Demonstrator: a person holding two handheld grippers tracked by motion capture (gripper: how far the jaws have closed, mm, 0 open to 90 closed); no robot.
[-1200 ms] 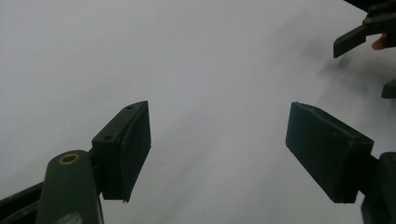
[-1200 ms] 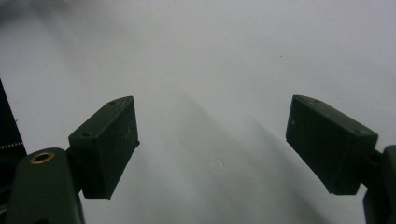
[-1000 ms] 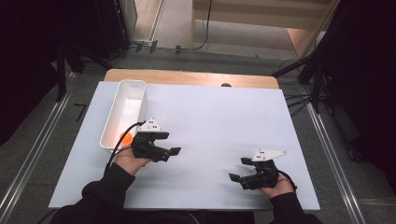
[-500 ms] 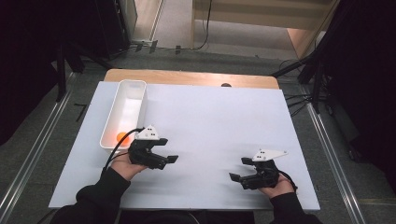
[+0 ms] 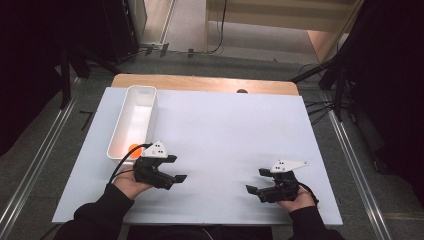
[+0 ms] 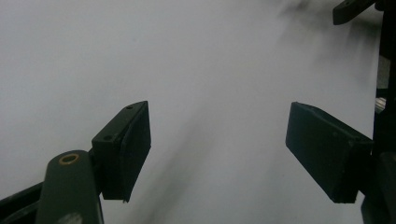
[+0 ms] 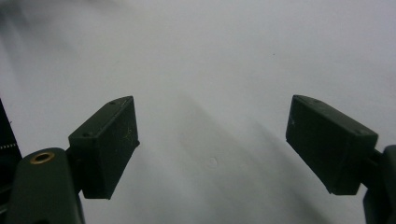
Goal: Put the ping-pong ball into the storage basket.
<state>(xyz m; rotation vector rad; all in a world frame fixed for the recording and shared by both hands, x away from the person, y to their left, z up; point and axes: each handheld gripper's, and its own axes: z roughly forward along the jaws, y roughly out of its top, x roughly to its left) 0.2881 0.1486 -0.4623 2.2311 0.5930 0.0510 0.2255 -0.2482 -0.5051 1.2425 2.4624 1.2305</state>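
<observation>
two grippers over the white table (image 5: 225, 135) right now, one in each hand, both near the person's edge. left gripper (image 5: 175, 176) sits low at the near left, jaws pointing across toward the middle, and in its own view the left gripper (image 6: 217, 149) shows both black pads spread well apart with nothing but bare white surface between them. nothing gripped there. right gripper (image 5: 253, 189) is at the near right, jaws aimed back toward the left one, the two well apart from each other. from its own camera the right gripper (image 7: 212, 147) stands wide too, pads parted, plain tabletop in the gap, nothing held. up the left side lies a long white bin (image 5: 134, 120), running away from the person. at its near end, inside, an orange ball (image 5: 134, 149) rests on the bottom, just beyond the left gripper's grey plate and cable. ball and left gripper are close, but not touching. the bin's far end reaches close to the wooden strip (image 5: 200, 84) at the back.
</observation>
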